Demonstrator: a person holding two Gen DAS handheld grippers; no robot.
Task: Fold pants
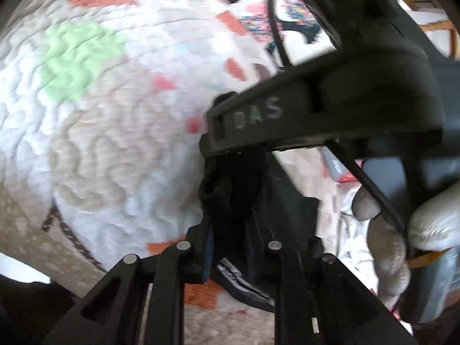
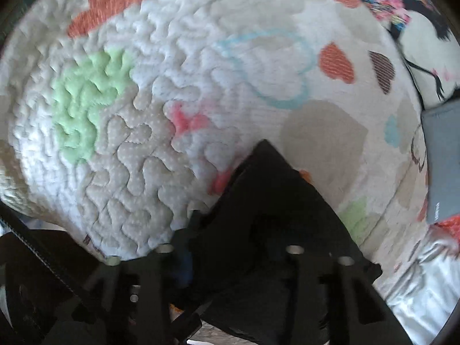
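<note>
Left tool (image 1: 230, 201) is clamped on a bunched fold of the black pants (image 1: 227, 189); its fingertips are buried in cloth. Right tool (image 2: 230, 215) grips another pants corner, fingertips hidden. Beyond lies the quilted bedspread (image 2: 161, 109), blurred; a grey box (image 2: 442, 158) is cut off.

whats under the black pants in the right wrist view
The heart-print quilt shows all round the black pants; whatever lies directly beneath them is covered.
</note>
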